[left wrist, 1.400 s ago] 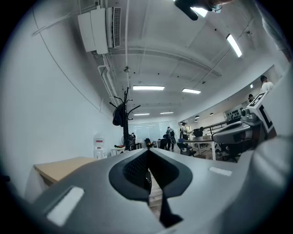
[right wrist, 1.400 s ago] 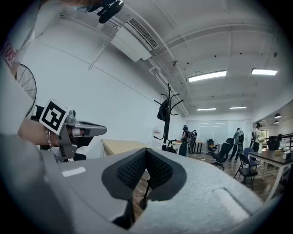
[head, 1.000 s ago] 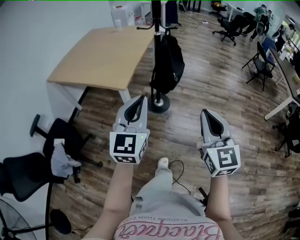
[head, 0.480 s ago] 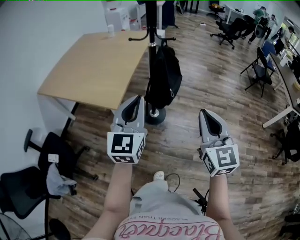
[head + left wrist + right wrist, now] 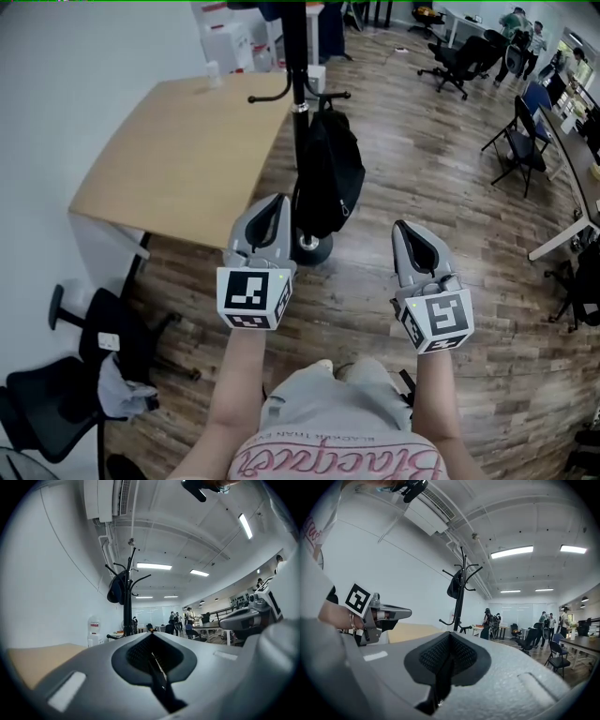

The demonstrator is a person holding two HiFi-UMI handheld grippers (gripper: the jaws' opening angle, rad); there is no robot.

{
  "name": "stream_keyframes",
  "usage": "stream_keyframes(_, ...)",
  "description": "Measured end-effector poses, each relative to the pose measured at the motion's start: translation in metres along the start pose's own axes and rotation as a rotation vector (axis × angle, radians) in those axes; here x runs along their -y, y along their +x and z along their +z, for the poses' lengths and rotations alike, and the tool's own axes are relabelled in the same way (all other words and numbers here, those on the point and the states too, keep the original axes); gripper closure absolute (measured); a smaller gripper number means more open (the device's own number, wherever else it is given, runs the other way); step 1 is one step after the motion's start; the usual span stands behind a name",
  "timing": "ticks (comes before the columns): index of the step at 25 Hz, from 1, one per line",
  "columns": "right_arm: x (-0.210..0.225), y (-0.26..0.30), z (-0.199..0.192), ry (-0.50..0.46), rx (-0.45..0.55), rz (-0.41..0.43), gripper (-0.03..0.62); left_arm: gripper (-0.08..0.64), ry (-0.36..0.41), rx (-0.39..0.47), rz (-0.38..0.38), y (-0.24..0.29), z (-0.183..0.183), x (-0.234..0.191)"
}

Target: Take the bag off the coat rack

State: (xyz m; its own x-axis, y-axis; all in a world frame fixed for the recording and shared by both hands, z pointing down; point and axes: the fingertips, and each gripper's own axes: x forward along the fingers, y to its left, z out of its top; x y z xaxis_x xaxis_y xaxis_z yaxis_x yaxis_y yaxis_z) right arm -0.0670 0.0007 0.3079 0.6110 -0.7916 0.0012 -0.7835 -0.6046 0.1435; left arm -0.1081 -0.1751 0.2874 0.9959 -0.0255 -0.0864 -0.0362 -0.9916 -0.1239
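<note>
— When reading from the left: past the wooden table point(image 5: 178, 150), left gripper point(image 5: 278, 202) with jaws pressed together, empty?
— Yes. Ahead of its tip, slightly right, hanging from the coat rack point(image 5: 296, 56): black bag point(image 5: 328, 178), untouched.
— And further right?
— Right gripper point(image 5: 401, 227), likewise closed on nothing, apart from the bag, below and right of it.

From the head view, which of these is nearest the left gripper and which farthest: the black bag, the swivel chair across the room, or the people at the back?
1. black bag, hanging on the coat rack just ahead of the left gripper.
2. swivel chair, across the room to the right.
3. people, in the far right corner.
</note>
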Motion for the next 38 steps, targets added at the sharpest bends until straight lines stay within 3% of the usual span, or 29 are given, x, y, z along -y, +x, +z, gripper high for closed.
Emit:
stream_keyframes(8, 0.017, 0.027, -0.004, -0.002, 0.002, 0.000, 0.589, 0.543, -0.038, 0.015, 0.006, 0.028, -0.007, -0.009)
stream_keyframes(14, 0.037, 0.053, -0.006, -0.013, 0.018, 0.036, 0.589, 0.543, 0.021, 0.012, 0.035, 0.054, -0.008, -0.007)
stream_keyframes(24, 0.110, 0.111, -0.020, 0.022, 0.036, 0.121, 0.589, 0.543, 0.032, -0.007, 0.110, 0.131, -0.016, -0.001)
stream_keyframes(31, 0.160, 0.167, -0.035, 0.036, 0.027, 0.223, 0.589, 0.543, 0.069, -0.059, 0.177, 0.192, -0.028, 0.004)
stream_keyframes(38, 0.202, 0.214, -0.050, 0.021, 0.016, 0.349, 0.589, 0.543, 0.059, -0.108, 0.306, 0.237, -0.048, 0.004)
